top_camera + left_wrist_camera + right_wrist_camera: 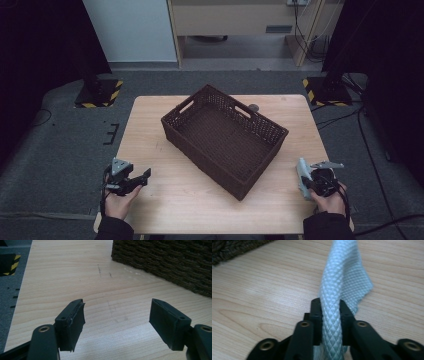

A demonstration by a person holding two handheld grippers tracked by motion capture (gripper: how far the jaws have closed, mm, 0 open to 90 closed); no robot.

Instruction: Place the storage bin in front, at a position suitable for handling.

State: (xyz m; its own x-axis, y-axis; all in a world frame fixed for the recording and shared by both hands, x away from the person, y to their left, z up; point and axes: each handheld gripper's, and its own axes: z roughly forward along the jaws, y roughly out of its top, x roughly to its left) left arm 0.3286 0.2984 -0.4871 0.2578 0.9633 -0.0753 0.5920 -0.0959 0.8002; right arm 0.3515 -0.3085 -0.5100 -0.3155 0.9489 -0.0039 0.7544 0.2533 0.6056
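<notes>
Cloth (342, 282) pinched tight in right hand-held gripper (306, 181), low over the surface (190, 200) just right of the basket (225, 137). Left hand-held gripper (116, 322) spread wide, holding nothing. Probably best lifted clear of the rim before dropping in.

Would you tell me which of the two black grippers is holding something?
The right gripper, clamped on a folded pale blue woven cloth; the left gripper is open and empty.
</notes>
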